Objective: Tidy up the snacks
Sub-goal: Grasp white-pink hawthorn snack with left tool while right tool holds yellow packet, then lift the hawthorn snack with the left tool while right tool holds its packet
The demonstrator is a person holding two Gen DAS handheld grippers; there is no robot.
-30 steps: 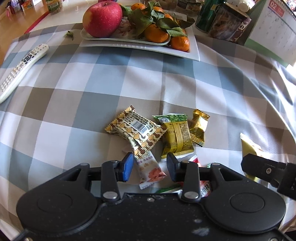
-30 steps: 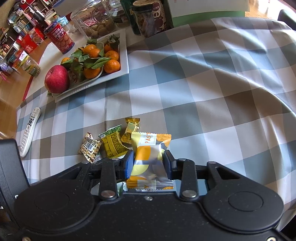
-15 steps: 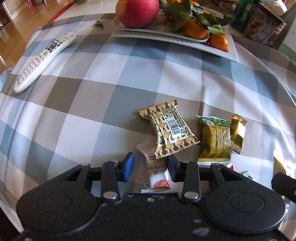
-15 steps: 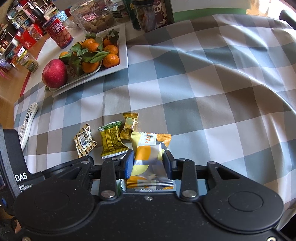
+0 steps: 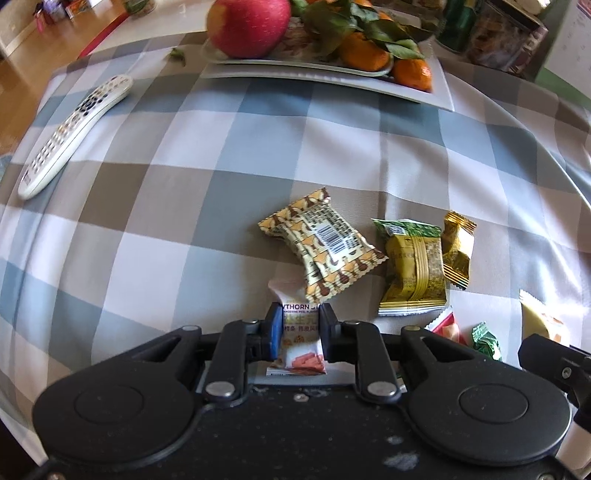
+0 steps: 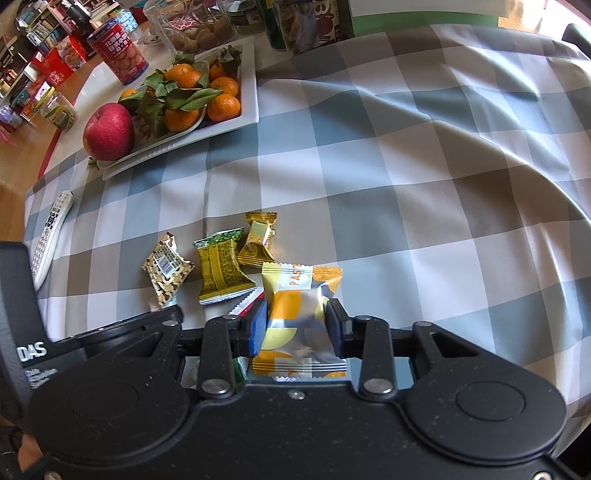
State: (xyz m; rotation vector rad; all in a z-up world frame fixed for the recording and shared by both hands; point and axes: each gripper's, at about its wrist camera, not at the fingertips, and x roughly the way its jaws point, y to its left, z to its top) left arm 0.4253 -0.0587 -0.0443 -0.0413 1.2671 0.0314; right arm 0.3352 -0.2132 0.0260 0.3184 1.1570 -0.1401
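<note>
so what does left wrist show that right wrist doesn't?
Left wrist only: the left gripper, its jaws closing on the white hawthorn snack packet, and a small green candy near the right edge.

Right wrist only: the right gripper clamping the yellow pastry packet, and the red biscuit tin behind the fruit.

Both: the barcode packet, green-topped yellow packet, gold packet, remote, apple and white fruit tray.

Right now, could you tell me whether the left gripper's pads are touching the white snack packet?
Touching: in the left wrist view the closing left gripper presses both pads against the white snack packet.
</note>
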